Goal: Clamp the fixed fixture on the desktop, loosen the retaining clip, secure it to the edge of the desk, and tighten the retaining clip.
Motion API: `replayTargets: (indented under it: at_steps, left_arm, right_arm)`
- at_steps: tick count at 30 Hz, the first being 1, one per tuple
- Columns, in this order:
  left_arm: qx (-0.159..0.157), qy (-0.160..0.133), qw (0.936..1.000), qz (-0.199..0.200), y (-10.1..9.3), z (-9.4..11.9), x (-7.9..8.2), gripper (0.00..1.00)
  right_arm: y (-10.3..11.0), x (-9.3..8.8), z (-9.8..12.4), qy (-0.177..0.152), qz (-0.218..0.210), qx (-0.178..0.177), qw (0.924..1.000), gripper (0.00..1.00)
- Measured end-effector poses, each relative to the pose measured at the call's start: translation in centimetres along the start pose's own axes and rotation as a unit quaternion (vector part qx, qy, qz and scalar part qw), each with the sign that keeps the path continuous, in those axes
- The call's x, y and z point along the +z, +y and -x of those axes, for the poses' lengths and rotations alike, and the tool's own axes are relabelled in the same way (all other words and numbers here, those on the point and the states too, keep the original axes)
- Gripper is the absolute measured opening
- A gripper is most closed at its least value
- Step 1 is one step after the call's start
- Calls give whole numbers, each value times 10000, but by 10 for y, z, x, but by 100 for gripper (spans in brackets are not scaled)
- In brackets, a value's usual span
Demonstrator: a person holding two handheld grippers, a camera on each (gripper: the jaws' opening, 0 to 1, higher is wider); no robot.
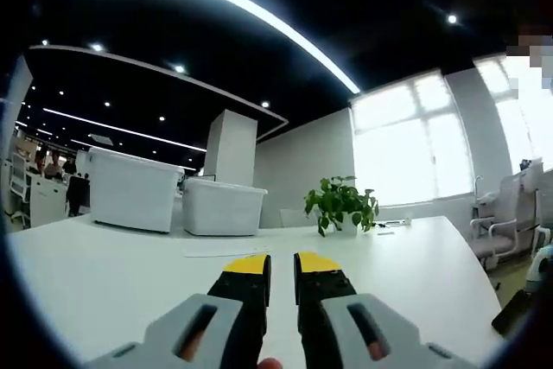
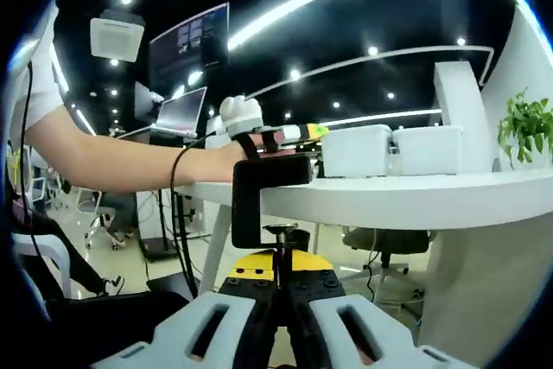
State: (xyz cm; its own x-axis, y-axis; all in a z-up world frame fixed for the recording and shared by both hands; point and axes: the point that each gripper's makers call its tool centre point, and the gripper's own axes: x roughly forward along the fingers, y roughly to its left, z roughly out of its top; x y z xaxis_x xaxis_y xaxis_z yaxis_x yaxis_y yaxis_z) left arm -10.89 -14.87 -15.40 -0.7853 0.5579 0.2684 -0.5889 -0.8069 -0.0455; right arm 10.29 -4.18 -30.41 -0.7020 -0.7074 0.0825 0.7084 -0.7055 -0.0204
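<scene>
In the right gripper view a black C-shaped clamp fixture [image 2: 259,181] sits over the edge of the white desk [image 2: 415,200]. Its screw [image 2: 279,232] hangs below the desktop. My right gripper [image 2: 278,267] is beneath the desk, jaws shut on that screw's lower end. A person's gloved hand [image 2: 239,114] holds the left gripper [image 2: 302,133] on the desktop just above the clamp. In the left gripper view the left gripper [image 1: 282,267] points across the desktop [image 1: 112,274], its yellow-tipped jaws drawn together to a thin slit with nothing between them.
Two white bins [image 1: 130,189] [image 1: 223,206] and a potted plant [image 1: 343,205] stand at the far side of the desk, with a sheet of paper [image 1: 225,250] in front. A chair [image 1: 501,222] is off the right end. A laptop [image 2: 180,111] sits behind the arm.
</scene>
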Motion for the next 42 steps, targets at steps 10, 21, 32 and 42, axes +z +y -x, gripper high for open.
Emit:
replayTargets:
  at_steps: [10, 21, 32, 42]
  left_arm:
    - [-40, -24, 10000, 6, -5, 2, 0, 11]
    - [-109, -3, 9999, -10, 1, -3, -1, 11]
    - [-162, -5, 9999, -18, 4, -5, -3, 11]
    - [-178, 42, 9998, -75, 4, -6, -6, 11]
  right_arm:
    - [-7, -7, -10, 97, -228, 26, 9997, 0]
    - [-20, -11, -22, 72, -184, -74, 9998, 0]
    - [-29, -14, -26, -39, 301, -216, 9993, 1]
    - [-27, -16, -29, 21, 417, -248, 9988, 3]
